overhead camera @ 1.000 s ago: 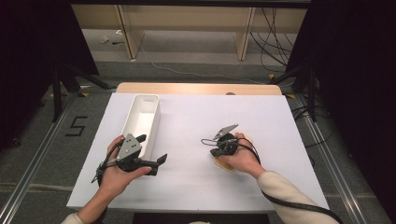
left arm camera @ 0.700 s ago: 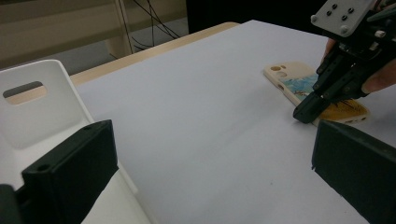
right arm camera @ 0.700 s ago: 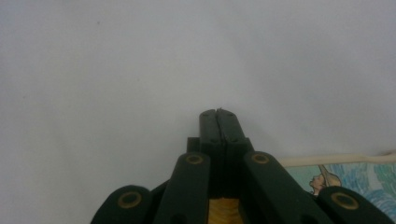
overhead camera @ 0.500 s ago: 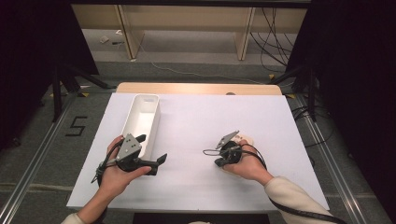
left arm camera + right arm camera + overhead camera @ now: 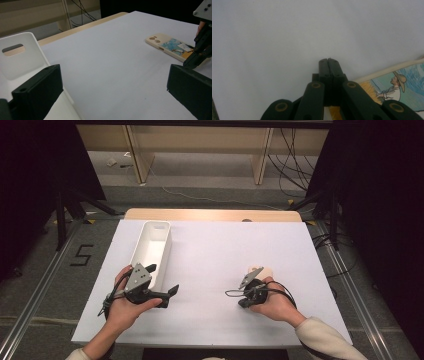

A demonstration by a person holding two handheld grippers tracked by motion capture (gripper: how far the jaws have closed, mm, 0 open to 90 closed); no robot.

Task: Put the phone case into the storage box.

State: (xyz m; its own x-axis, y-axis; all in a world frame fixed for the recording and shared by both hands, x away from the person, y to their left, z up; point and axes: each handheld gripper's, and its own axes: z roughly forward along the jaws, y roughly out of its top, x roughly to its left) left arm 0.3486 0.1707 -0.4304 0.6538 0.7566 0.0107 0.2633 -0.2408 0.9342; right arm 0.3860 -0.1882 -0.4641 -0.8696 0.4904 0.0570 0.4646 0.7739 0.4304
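Observation:
A beige phone case (image 5: 260,270) lies flat on the white table (image 5: 215,250), right of centre. Its back carries a painted picture of a figure in a straw hat (image 5: 395,86). My right gripper (image 5: 242,302) is shut with nothing between its jaws, and its tip (image 5: 329,62) hangs low over bare table just beside the case's near end (image 5: 170,46). My left gripper (image 5: 163,279) is open at the near left. It straddles the near end wall of a white bin (image 5: 150,247), one jaw over the bin (image 5: 17,60) and one over the table.
The white bin runs lengthwise along the table's left side and looks empty. A strip of wooden tabletop (image 5: 210,215) borders the far edge. Beyond it are shelf legs and loose cables (image 5: 295,165) on the floor.
My right hand has drawn back toward the near edge and a little right, so the case's far end now shows beyond it. The left hand has stayed put.

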